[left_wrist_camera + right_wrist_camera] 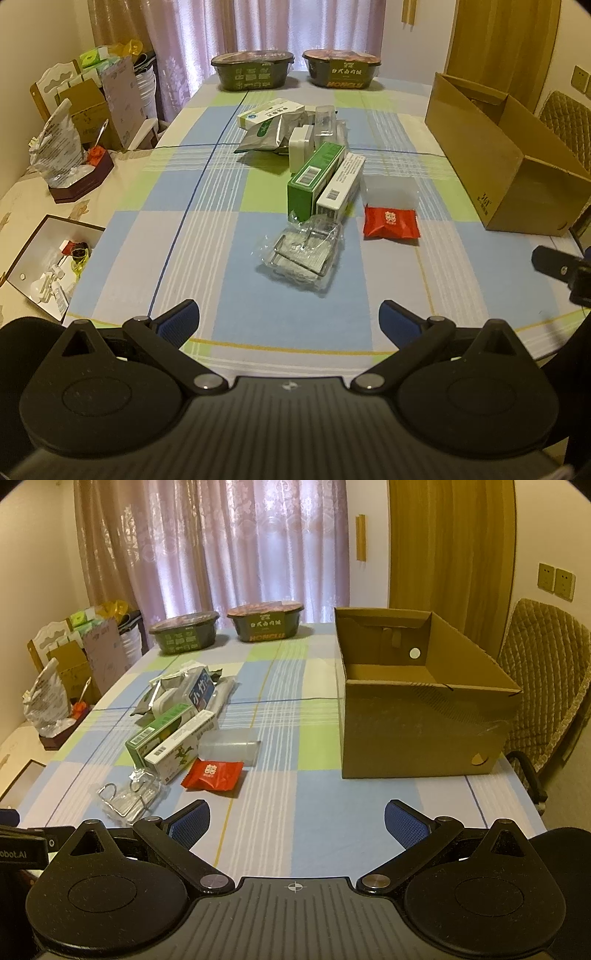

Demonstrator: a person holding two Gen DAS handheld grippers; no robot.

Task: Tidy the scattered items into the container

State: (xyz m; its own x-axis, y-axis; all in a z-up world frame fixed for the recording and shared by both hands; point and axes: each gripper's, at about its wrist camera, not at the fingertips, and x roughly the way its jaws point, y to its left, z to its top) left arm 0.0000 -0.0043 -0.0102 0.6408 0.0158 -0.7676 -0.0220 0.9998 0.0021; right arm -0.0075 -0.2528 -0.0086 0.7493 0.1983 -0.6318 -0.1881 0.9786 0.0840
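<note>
Both grippers, left (289, 320) and right (297, 821), hover with fingers apart, holding nothing. One open brown cardboard box (424, 709) stands near the bench's right edge. Mid-bench: one green carton (314, 177), one white carton (341, 186), one red sachet (391, 222). Two dark lidded bowls (253, 70) line the far edge.

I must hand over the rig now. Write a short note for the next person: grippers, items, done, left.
Left gripper: open, empty, near table edge.
Right gripper: open, empty.
Items lie mid-table: red packet, green box, white box, bagged metal hooks, clear plastic case, more behind.
Cardboard box stands right of the pile; what shows of its inside is empty.
Done: nothing. Left: everything.
</note>
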